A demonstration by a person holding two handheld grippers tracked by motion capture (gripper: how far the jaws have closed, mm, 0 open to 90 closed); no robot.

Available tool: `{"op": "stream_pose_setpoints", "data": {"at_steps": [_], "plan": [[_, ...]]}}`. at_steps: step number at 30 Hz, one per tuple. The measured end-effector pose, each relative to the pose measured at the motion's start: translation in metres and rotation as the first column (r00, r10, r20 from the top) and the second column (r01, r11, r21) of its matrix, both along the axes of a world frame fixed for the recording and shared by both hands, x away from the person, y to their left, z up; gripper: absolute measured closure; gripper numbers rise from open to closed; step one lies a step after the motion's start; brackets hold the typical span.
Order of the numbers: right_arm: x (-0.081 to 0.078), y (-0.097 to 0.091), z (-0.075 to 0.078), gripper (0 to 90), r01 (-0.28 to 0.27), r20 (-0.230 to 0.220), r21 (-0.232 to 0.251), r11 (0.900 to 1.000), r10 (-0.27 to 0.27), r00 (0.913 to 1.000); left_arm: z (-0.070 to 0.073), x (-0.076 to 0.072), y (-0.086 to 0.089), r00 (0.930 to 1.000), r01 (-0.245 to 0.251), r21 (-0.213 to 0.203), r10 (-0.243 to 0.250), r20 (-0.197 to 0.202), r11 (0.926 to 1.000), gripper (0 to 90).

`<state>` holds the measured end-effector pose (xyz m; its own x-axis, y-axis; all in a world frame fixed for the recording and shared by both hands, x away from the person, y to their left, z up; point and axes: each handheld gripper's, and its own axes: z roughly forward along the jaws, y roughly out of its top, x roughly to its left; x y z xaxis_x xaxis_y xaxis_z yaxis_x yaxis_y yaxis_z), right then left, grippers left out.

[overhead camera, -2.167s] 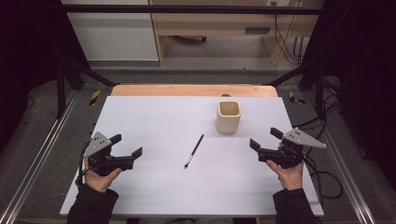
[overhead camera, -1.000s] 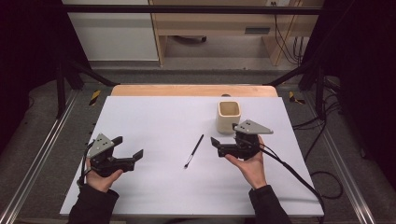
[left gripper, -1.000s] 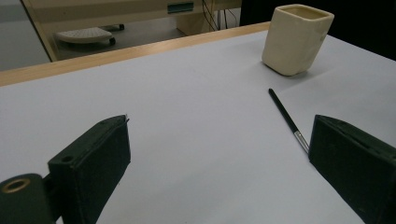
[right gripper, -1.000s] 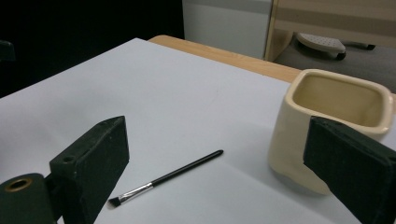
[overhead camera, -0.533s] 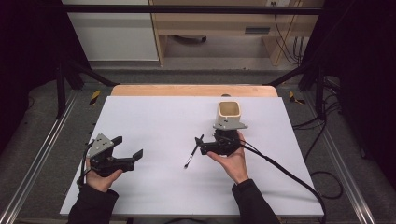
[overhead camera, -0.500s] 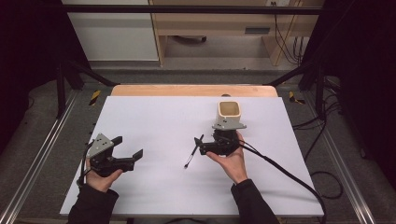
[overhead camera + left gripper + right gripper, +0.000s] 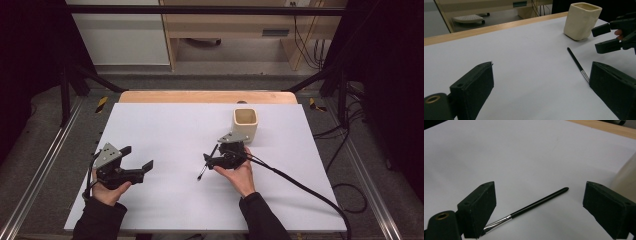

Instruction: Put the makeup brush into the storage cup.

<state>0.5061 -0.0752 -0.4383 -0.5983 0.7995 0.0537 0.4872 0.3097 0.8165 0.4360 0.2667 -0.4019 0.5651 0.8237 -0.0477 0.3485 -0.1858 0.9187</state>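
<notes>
At the left of the high view, the left hand-held gripper (image 7: pixel 136 159) rests low over the white desk (image 7: pixel 165 125), held in the person's left hand (image 7: pixel 107 187), with its grey three-cornered plate on top. Its jaws stand wide apart with nothing between them; in the left gripper view they frame bare desk surface, and the far end of the brush lies just beside the jaw at the right edge of that view.

Near the middle of the desk lies a thin paintbrush (image 7: pixel 207 162) (black handle, silver ferrule), flat on the white surface and slanted, its bristle end toward the person and its handle tip pointing away toward the cup. In the right gripper view the paintbrush (image 7: pixel 534 206) lies between the two black jaws, its ferrule end close by the left jaw and its handle tip short of the right one; neither pad presses on it.

The right hand-held gripper (image 7: pixel 210 159) is held in the person's right hand (image 7: pixel 239 175) right over the brush, low to the desk. Its jaws have just been closing a little but are open wide, with the brush between them and ungripped. Its cable trails off to the right across the desk.

Just beyond that gripper stands a cream square-sided cup (image 7: pixel 245 124), upright, its mouth open upward, near the desk's wooden far edge.
</notes>
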Motion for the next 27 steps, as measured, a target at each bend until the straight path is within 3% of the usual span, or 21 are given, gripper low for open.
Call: {"op": "stream_pose_setpoints", "data": {"at_steps": [4,7,14,27], "plan": [[0.002,0.005,-0.006,13.4,0.010,-0.010,-0.010,0.9999,-0.010,0.9999,0.000,0.000,-0.001,1.0000,0.001,0.002,-0.001,0.000,1.0000,5.3],[0.005,0.013,-0.016,14.7,0.002,-0.003,-0.060,0.9982,-0.003,1.0000,0.000,0.000,-0.001,1.0000,0.000,0.002,0.000,0.000,1.0000,5.3],[0.009,0.021,-0.034,17.5,0.002,-0.042,-0.092,0.9957,-0.005,0.9991,0.000,0.000,0.000,1.0000,-0.002,0.001,0.002,0.002,1.0000,5.3],[0.007,0.024,-0.044,33.0,-0.040,-0.075,-0.136,0.9899,0.030,0.9967,0.000,0.000,0.000,1.0000,0.002,0.005,-0.002,0.000,1.0000,5.4]]}}
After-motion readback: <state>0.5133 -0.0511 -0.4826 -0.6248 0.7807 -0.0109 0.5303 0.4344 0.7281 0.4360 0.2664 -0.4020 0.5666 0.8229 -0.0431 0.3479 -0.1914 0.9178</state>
